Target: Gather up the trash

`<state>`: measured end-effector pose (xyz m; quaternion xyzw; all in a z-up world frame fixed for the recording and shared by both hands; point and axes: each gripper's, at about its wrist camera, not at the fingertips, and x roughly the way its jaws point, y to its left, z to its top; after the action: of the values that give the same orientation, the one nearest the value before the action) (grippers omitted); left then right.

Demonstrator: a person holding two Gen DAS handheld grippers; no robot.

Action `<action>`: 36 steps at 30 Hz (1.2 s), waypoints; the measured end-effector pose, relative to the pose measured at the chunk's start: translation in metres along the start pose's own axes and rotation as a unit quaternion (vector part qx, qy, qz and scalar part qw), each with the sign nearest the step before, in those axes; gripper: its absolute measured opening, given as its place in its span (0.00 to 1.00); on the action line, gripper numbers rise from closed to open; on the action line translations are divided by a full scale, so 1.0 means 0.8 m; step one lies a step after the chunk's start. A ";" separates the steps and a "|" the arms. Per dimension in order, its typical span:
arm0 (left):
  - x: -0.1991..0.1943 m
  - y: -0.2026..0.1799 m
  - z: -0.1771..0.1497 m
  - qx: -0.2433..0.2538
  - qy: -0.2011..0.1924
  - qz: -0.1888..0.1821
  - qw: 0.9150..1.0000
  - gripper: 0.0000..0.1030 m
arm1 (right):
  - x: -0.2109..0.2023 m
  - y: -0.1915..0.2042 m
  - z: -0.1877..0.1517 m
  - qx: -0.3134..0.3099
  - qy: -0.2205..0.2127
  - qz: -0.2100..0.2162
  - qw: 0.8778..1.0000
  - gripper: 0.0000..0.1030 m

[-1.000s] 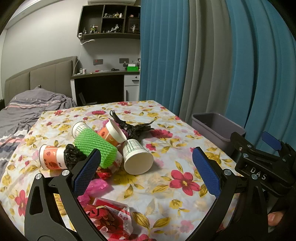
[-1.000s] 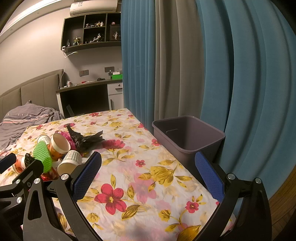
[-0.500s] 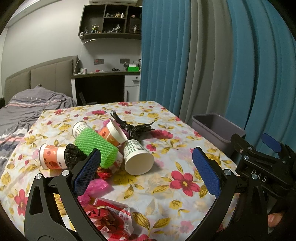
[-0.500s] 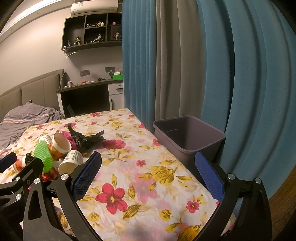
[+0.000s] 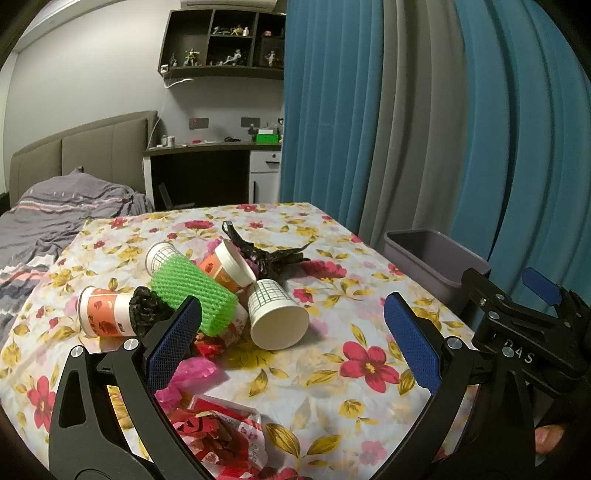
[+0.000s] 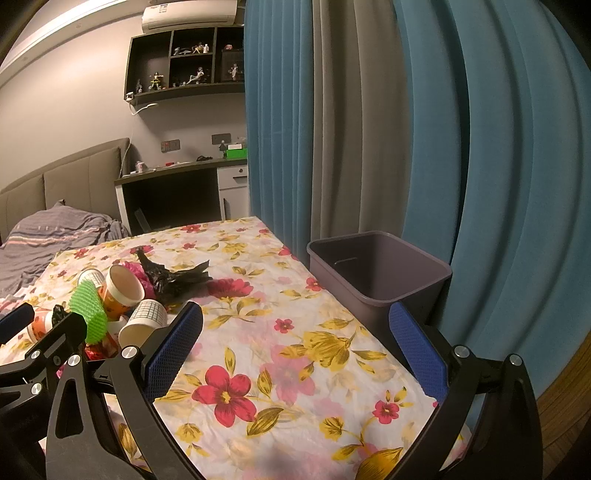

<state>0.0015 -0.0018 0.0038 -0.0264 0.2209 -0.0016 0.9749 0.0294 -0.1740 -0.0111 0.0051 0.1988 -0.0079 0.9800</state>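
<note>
I am in a bedroom at home. There is a bed [image 5: 55, 210] with a rumpled gray blanket and a soft padded headboard [image 5: 92, 147]. A desk [image 5: 207, 173] stands by the wall, with a dark shelf [image 5: 221, 48] of little toy figures above it. Long blue and gray curtains [image 5: 406, 129] hang down. An air conditioner [image 6: 188, 14] sits up high. In front of me is a table with a flowery cloth [image 6: 258, 332].
</note>
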 end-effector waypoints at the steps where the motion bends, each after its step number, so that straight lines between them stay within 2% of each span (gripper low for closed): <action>1: 0.001 -0.001 0.001 0.000 0.001 0.000 1.000 0.95 | 0.000 0.000 0.000 0.000 0.000 0.000 1.000 0.95; 31: 0.004 0.001 0.002 0.001 -0.001 0.001 1.000 0.95 | 0.004 0.001 0.002 0.000 -0.001 0.002 1.000 0.95; 36: 0.008 0.002 0.003 -0.011 0.003 -0.008 1.000 0.95 | 0.005 0.001 0.001 0.001 -0.001 0.002 1.000 0.95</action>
<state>0.0083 -0.0003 0.0030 -0.0391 0.2237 -0.0072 0.9738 0.0332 -0.1734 -0.0115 0.0061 0.1976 -0.0066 0.9802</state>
